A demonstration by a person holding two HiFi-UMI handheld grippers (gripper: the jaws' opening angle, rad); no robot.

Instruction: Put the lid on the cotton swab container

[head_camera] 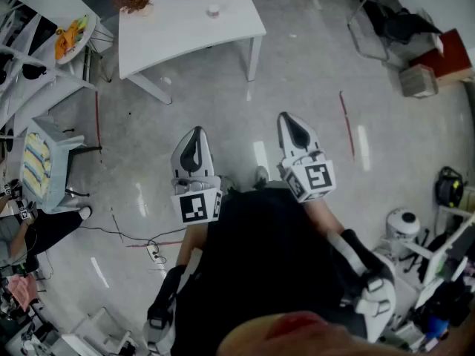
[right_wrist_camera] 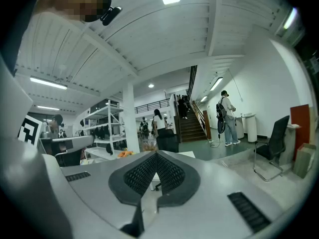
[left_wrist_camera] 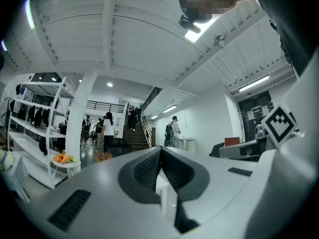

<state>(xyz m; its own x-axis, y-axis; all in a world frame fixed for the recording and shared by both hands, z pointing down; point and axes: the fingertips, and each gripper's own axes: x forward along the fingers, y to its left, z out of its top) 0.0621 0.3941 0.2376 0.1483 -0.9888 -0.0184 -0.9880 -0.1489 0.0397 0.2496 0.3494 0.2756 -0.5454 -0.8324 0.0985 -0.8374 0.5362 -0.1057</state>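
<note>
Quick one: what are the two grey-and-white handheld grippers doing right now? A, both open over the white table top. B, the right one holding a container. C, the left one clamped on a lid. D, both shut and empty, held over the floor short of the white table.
D: the left gripper and right gripper have jaws together with nothing between them, over the grey floor, the white table ahead.

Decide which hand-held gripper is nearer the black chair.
Right. The black chair lies ahead and to the right of the right hand-held gripper; the left hand-held gripper is farther left.
</note>
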